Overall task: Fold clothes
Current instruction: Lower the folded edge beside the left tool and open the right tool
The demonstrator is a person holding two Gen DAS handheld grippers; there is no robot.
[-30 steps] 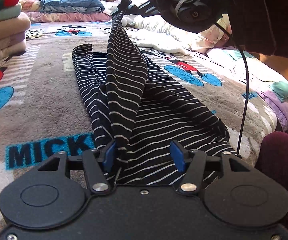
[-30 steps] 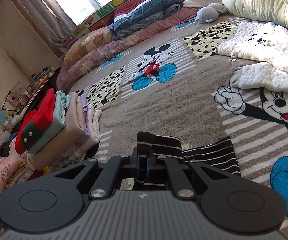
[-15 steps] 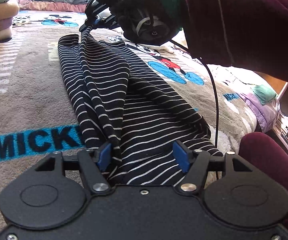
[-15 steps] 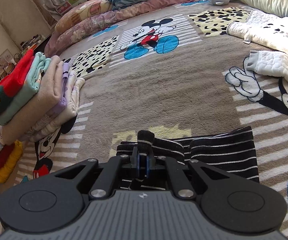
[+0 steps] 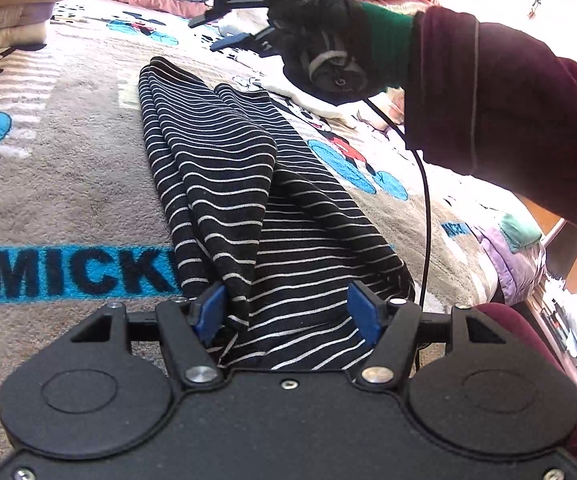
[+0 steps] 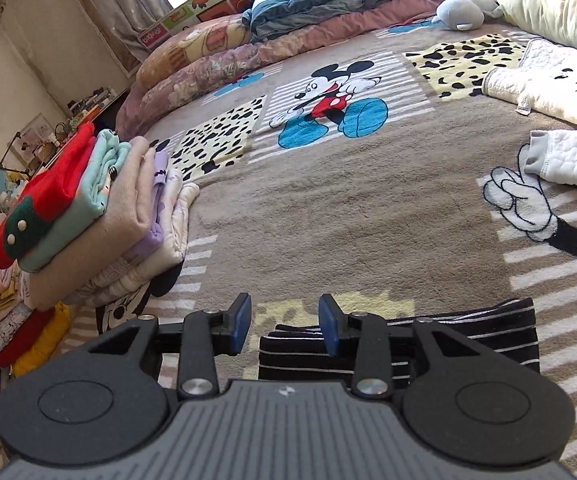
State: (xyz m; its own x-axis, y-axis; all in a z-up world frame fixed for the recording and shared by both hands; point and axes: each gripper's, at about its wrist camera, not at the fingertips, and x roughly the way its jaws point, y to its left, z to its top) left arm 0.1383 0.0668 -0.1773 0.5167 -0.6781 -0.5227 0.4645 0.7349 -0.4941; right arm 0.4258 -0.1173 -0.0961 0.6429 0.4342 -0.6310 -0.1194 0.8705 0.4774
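Note:
A black garment with thin white stripes (image 5: 248, 184) lies lengthwise on the Mickey Mouse blanket (image 5: 68, 184), one side folded over the middle. My left gripper (image 5: 288, 308) is open at its near end, the cloth lying between the blue pads. Over the garment's far end hovers my right gripper (image 5: 228, 28), open and free of the cloth, held by a gloved hand in a maroon sleeve (image 5: 508, 120). In the right wrist view that gripper (image 6: 284, 320) stands open above the striped cuff end (image 6: 368, 344).
A stack of folded clothes (image 6: 100, 208) sits at the left. White quilted garments (image 6: 560, 120) lie at the right. Rolled bedding (image 6: 288, 16) and pillows line the far side. The bed's edge drops off at the right (image 5: 528, 240).
My right gripper lowered the raised fold onto the garment, then opened and let it go, lifting slightly. The left gripper stayed open at the near end.

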